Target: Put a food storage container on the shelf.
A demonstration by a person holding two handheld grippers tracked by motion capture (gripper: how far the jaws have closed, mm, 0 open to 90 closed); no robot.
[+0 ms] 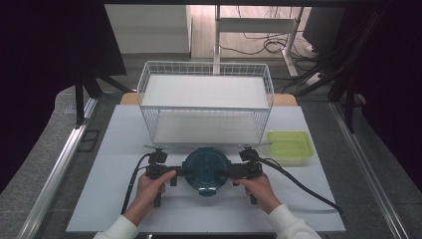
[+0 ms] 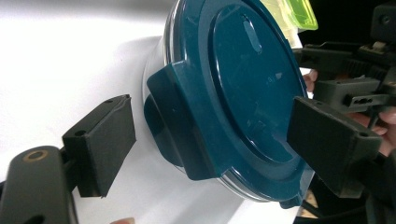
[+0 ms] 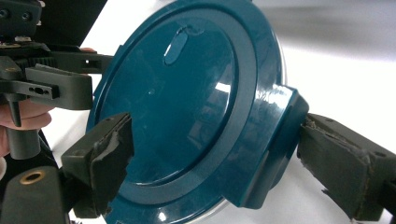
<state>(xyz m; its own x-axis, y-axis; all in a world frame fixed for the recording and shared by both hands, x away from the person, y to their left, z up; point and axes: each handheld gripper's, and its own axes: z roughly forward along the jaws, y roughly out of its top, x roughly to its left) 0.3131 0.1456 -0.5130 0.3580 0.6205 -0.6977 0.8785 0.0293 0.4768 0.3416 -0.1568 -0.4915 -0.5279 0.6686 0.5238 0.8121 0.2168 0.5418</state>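
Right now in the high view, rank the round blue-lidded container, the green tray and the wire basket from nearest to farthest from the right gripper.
1. Blue-lidded container, directly at the right gripper, on its left.
2. Green tray, beyond it toward the table's right edge.
3. Wire basket, at the back of the table; its front rim is roughly level with the tray, so this order is close.

Wire basket [image 1: 205,99] close behind container [image 1: 206,169] (open table nearer).

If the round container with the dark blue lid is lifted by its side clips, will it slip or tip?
The container looks rigid, so it probably will not flex. Its lid is glossy, so pads may slide on it. The clip sticks out as a block and likely gives better grip. Weight is hard to judge.
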